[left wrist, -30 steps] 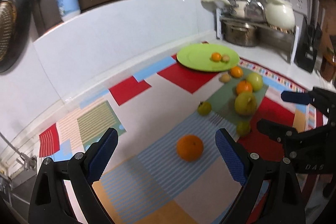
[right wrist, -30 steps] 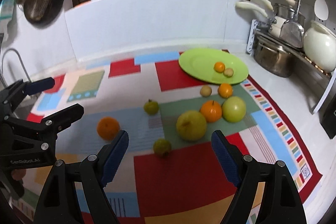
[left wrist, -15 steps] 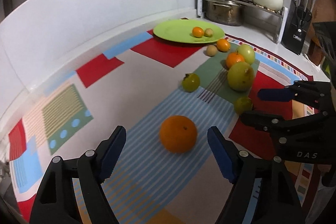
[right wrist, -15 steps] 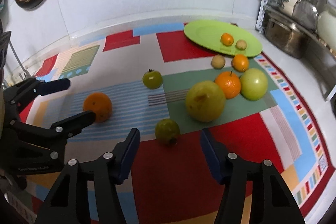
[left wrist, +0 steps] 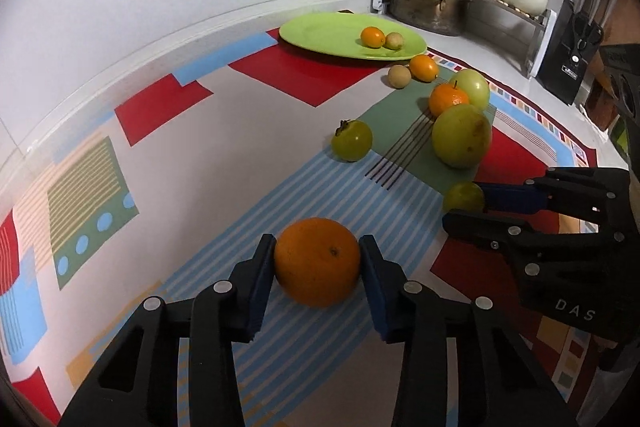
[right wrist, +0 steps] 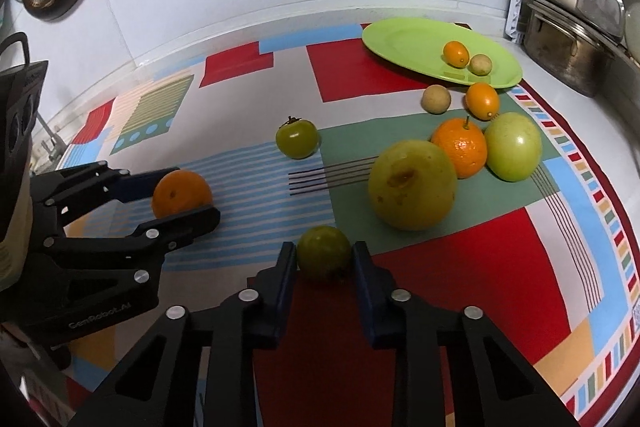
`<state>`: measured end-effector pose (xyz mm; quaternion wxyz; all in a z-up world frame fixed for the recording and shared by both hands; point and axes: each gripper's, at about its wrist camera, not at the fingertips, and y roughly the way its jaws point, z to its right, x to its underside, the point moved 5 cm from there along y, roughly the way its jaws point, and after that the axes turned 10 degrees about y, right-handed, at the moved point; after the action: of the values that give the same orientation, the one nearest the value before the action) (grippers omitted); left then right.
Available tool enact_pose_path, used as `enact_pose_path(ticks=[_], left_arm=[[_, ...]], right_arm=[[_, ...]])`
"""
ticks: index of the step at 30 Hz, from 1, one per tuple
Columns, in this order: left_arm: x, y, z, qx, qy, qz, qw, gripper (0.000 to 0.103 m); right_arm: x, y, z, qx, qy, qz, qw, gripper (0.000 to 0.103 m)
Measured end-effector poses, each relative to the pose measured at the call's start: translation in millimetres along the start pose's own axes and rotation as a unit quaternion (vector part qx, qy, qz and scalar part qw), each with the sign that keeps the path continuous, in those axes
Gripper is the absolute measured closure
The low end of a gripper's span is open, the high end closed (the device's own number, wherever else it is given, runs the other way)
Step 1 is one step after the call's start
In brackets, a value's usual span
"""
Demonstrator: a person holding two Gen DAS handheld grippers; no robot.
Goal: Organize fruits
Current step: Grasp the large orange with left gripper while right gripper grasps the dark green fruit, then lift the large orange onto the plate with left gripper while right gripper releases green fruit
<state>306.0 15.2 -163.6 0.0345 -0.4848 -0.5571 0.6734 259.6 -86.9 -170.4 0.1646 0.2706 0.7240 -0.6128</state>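
On the patterned cloth (left wrist: pixel 180 163) my left gripper (left wrist: pixel 317 246) has its jaws closing around an orange (left wrist: pixel 316 271), and both blue pads touch its sides. My right gripper (right wrist: pixel 324 251) is shut on a small green fruit (right wrist: pixel 323 261) that rests on the cloth. The right wrist view shows the left gripper (right wrist: pixel 186 197) on that orange (right wrist: pixel 180 191). Further back a green plate (right wrist: pixel 400 39) holds a kumquat (right wrist: pixel 456 53) and a small tan fruit (right wrist: pixel 480 64).
Loose on the cloth lie a green tomato-like fruit (right wrist: pixel 298 139), a big yellow-green fruit (right wrist: pixel 412 185), a tangerine (right wrist: pixel 460 147), a green apple (right wrist: pixel 514 147), a kumquat (right wrist: pixel 482 101) and a tan fruit (right wrist: pixel 436 99). A pot rack (left wrist: pixel 432 7) and knife block (left wrist: pixel 572 63) stand behind.
Both grippers have come down toward the cloth and their jaws have narrowed, the left onto the orange and the right onto the small green fruit.
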Motion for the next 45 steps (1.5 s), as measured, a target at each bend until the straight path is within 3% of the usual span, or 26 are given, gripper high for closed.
enact_pose_path(ticks=[27,45], left_arm=[[-28,-65,25,-0.052,-0.037,0.056,0.9964,0.062],[-97,-95,45,-0.082,-0.053,0.120,0.9880,0.062]], right_arm=[[-17,-67,10,-0.039,-0.012,0.077,0.996,0.075],[-68,-113,45,-0.053,-0.013,0.146,0.988,0.075]])
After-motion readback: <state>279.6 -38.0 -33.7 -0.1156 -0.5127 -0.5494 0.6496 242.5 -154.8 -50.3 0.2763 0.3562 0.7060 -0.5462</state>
